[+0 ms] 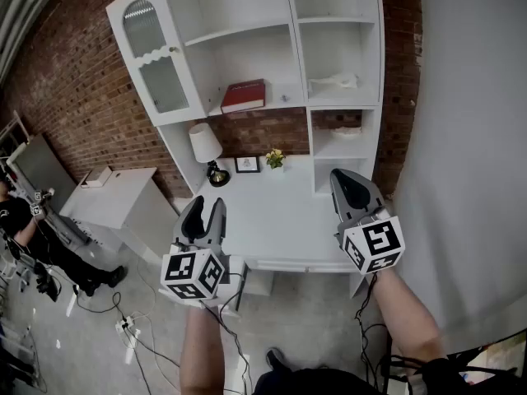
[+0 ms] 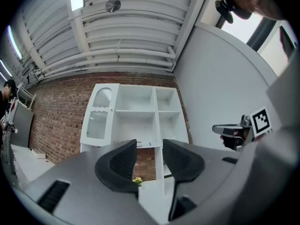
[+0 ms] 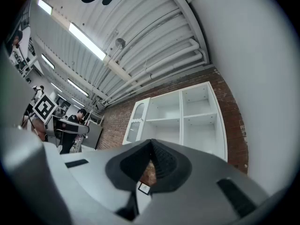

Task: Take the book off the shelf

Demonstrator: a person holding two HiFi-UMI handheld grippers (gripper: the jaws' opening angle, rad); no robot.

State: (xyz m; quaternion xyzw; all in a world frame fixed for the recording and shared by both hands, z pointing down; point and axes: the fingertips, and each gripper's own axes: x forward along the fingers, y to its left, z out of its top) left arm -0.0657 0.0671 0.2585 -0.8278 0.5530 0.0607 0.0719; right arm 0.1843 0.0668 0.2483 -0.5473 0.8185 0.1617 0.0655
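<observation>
- The left gripper (image 1: 207,206), at the lower left of the head view, has a matte grey shell with two curved jaws lined in black.
- The left marker cube (image 1: 194,273) has white faces, each printed with a black square pattern.
- The right gripper (image 1: 346,176), right of centre, has the same grey tapered shell and dark lining.
- The right marker cube (image 1: 375,243) is likewise white with black squares.
- In the left gripper view the pads (image 2: 123,165) are black, rounded and finely ribbed.
- A dark rectangular slot (image 2: 54,197) sits in the smooth grey housing at the lower left.
- A thin black cable (image 1: 362,307) hangs beside the right forearm.
- Dark clothing (image 1: 305,383) and a dark shoe (image 1: 276,358) show at the bottom edge.
</observation>
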